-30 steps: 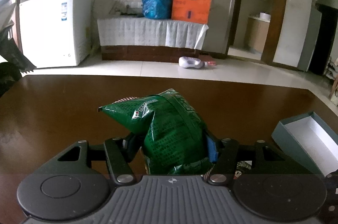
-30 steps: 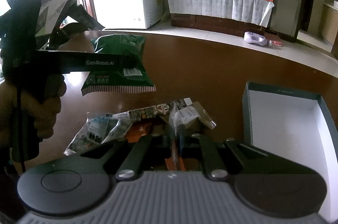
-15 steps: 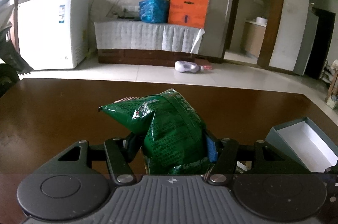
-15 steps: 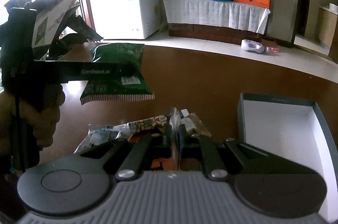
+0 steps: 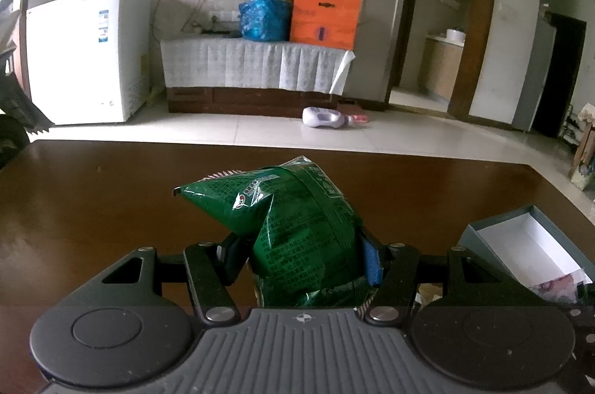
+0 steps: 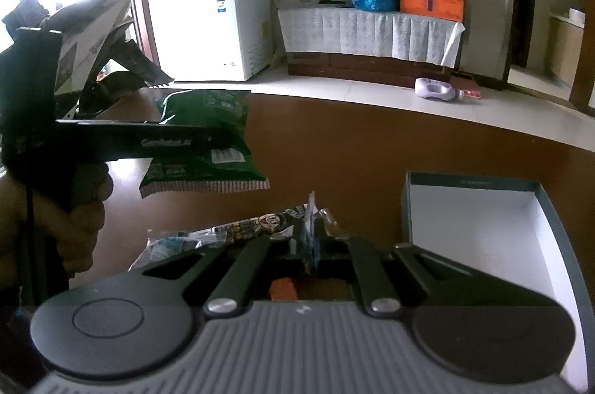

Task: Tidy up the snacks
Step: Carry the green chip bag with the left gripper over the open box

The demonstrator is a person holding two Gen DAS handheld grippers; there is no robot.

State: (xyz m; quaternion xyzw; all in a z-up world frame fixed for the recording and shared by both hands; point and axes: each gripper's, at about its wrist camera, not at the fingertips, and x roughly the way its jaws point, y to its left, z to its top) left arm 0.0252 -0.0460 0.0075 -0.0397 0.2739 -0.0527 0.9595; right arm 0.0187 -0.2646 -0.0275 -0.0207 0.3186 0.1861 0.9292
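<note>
My left gripper is shut on a green snack bag and holds it in the air above the brown table. The same bag and the left gripper show at the left of the right wrist view. My right gripper is shut on the edge of a small snack packet, lifted off a pile of packets on the table. An open grey box with a white inside lies to the right; it also shows in the left wrist view.
A white freezer, a cloth-covered cabinet with a blue bag and an orange box, and a bottle on the floor stand beyond the table. Dark papers rise at the table's left end.
Both grippers have risen a little with their snacks. The right gripper's packet now stands higher above the pile. The grey box sits lower and further right in the left view.
</note>
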